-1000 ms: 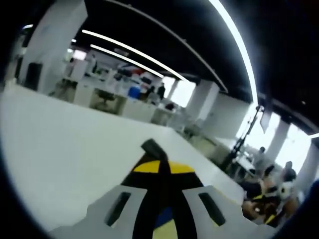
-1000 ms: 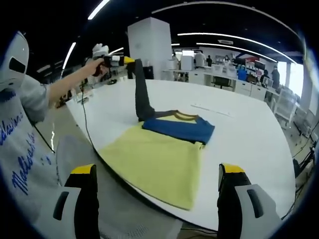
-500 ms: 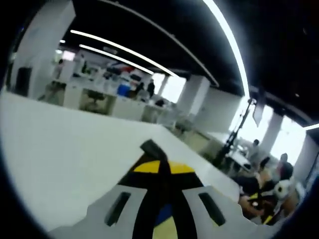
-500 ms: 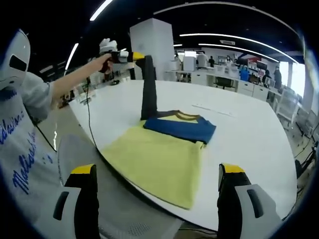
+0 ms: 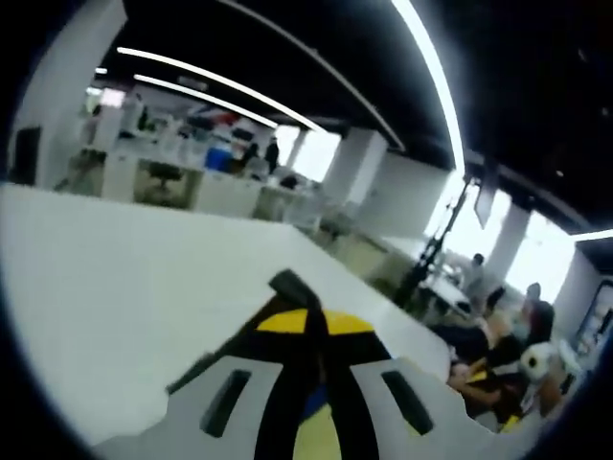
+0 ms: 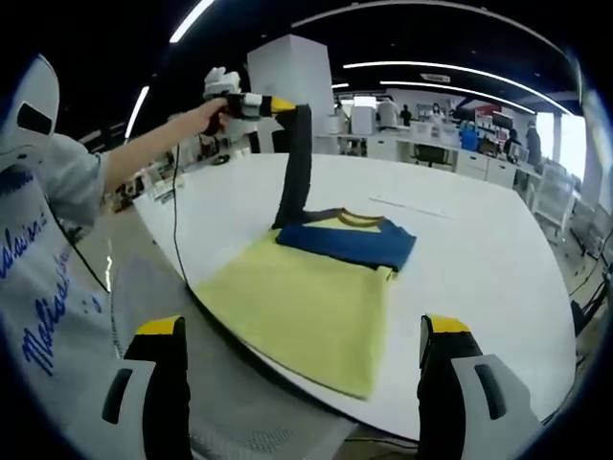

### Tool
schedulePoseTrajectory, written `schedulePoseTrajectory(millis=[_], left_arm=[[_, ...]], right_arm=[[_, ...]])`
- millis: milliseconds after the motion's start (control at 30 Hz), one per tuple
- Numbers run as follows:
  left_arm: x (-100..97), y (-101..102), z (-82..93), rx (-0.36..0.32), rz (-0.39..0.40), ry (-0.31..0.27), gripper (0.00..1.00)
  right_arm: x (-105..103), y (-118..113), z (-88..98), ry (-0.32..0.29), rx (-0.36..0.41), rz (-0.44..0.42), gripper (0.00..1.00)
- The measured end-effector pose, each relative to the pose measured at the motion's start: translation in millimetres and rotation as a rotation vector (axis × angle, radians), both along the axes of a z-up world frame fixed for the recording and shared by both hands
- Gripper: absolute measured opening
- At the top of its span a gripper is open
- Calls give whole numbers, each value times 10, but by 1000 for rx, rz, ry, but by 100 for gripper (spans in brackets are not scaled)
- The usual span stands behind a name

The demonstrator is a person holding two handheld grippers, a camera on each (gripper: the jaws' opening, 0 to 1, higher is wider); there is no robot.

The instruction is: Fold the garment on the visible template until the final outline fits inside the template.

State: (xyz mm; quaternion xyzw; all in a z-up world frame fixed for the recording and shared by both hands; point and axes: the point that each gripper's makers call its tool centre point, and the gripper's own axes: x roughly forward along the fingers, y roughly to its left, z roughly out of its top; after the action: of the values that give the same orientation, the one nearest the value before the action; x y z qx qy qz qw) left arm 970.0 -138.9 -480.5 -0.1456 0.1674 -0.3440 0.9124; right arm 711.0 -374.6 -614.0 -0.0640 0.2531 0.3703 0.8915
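Observation:
A yellow shirt (image 6: 305, 309) lies flat on the white table (image 6: 488, 268), its hem hanging toward the near edge. A blue part (image 6: 352, 243) is folded across its upper end. In the right gripper view my left gripper (image 6: 280, 103) is held high by an outstretched arm (image 6: 144, 153) and is shut on the dark grey sleeve (image 6: 297, 163), which hangs stretched down to the shirt. In the left gripper view the left gripper (image 5: 314, 322) pinches that dark sleeve (image 5: 287, 286) between its yellow tips. My right gripper (image 6: 302, 328) stands open off the near table edge, holding nothing.
A faint thin line (image 6: 407, 210) runs on the table beyond the shirt. The person's torso in a white printed top (image 6: 38, 287) is at the left. Desks, a white pillar (image 6: 292, 86) and people stand behind the table.
The left gripper has swung the dark sleeve up and to the right, from beside the shirt's collar to over it. The right gripper has stayed still and open.

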Motion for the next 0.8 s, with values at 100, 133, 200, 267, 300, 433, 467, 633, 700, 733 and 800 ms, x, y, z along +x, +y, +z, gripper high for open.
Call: schedulePoseTrajectory(millis=[100,133,200,267,300,433,467,633,700,733,800], left_arm=[[107,-84,-28,11,-18,8,0],[119,-105,-38,12,-20,10,0],[158,-149,-78,13,-29,17,0],[88,-240,-143,16,-37,27,0],[73,-270,-169,17,-41,30,0],[96,-355,-274,14,-65,53,0],[115,-365,-317,19,-68,62,0],[110,-402,-479,28,-82,96,0],[151,-416,-530,32,-88,106,0],[164,-425,-546,32,-90,108,0],[200,-450,-585,33,-94,116,0]], right_arm=[[-2,-21,-23,7,3,-5,100],[-2,-30,-32,9,2,-7,100],[-1,-57,-46,12,1,-15,100],[1,-76,-52,13,4,-22,100],[0,-80,-53,13,5,-23,100],[-1,-88,-63,16,11,-30,100],[-1,-85,-72,18,12,-30,100],[-8,-57,-112,28,14,-24,100],[-7,-56,-141,35,11,-23,100],[-7,-57,-149,37,11,-22,100],[-6,-54,-153,39,13,-23,100]])
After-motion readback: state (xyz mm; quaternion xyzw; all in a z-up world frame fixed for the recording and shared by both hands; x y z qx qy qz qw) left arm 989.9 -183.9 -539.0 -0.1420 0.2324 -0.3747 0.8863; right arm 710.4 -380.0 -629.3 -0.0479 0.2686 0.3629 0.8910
